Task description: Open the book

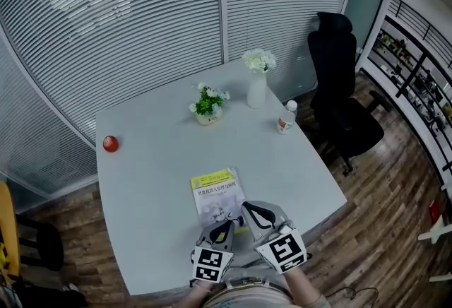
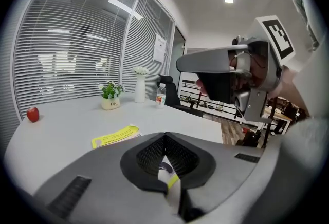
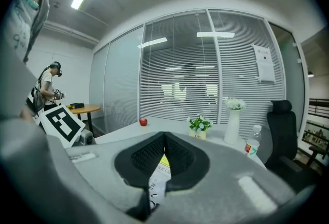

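Observation:
A closed book (image 1: 214, 195) with a yellow band across its far end lies flat on the grey table (image 1: 155, 179), near the front edge. My left gripper (image 1: 223, 226) hangs over the book's near end, jaws shut with nothing in them. In the left gripper view the tips (image 2: 164, 136) meet, and the book's cover (image 2: 115, 135) shows beyond and under them. My right gripper (image 1: 252, 208) is just to the right, over the book's near right corner. In its own view its jaws (image 3: 164, 135) are shut too, with a strip of the book (image 3: 159, 174) visible below them.
A red apple (image 1: 110, 143) sits at the table's left side. At the far end stand a small potted plant (image 1: 209, 105), a white vase of flowers (image 1: 258, 84) and a water bottle (image 1: 287, 116). A black office chair (image 1: 339, 80) stands right of the table. A person (image 3: 46, 89) stands in the distance.

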A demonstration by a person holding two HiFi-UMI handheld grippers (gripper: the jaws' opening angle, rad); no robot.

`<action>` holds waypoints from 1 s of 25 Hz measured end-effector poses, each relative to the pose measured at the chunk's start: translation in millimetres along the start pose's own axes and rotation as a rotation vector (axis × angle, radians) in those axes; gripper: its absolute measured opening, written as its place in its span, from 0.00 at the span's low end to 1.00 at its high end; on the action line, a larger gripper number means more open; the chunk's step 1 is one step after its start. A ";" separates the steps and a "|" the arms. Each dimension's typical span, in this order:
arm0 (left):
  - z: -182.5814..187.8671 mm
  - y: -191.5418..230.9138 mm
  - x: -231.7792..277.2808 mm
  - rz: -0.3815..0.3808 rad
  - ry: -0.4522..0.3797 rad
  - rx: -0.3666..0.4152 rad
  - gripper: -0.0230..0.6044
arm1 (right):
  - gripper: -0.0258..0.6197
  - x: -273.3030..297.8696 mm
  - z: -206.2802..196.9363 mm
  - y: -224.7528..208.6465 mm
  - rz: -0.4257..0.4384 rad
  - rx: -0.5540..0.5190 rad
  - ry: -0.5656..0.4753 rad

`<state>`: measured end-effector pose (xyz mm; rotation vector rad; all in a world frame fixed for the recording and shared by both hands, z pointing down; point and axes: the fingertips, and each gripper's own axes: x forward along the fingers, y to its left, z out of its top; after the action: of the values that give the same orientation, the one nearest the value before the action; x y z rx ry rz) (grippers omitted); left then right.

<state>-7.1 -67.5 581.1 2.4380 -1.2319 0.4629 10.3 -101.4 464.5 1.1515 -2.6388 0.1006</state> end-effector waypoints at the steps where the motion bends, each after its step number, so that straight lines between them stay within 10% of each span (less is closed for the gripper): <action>1: -3.4 1.2 1.6 0.003 0.007 0.002 0.03 | 0.04 0.2 -2.4 -0.4 0.001 -0.003 0.001; 25: -67.0 1.5 26.4 -0.024 0.208 0.096 0.03 | 0.04 1.3 -18.9 0.6 0.010 -0.006 0.047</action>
<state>-1.6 -55.7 651.9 2.4076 -1.1162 0.7636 12.9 -98.8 483.1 1.1198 -2.6025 0.1203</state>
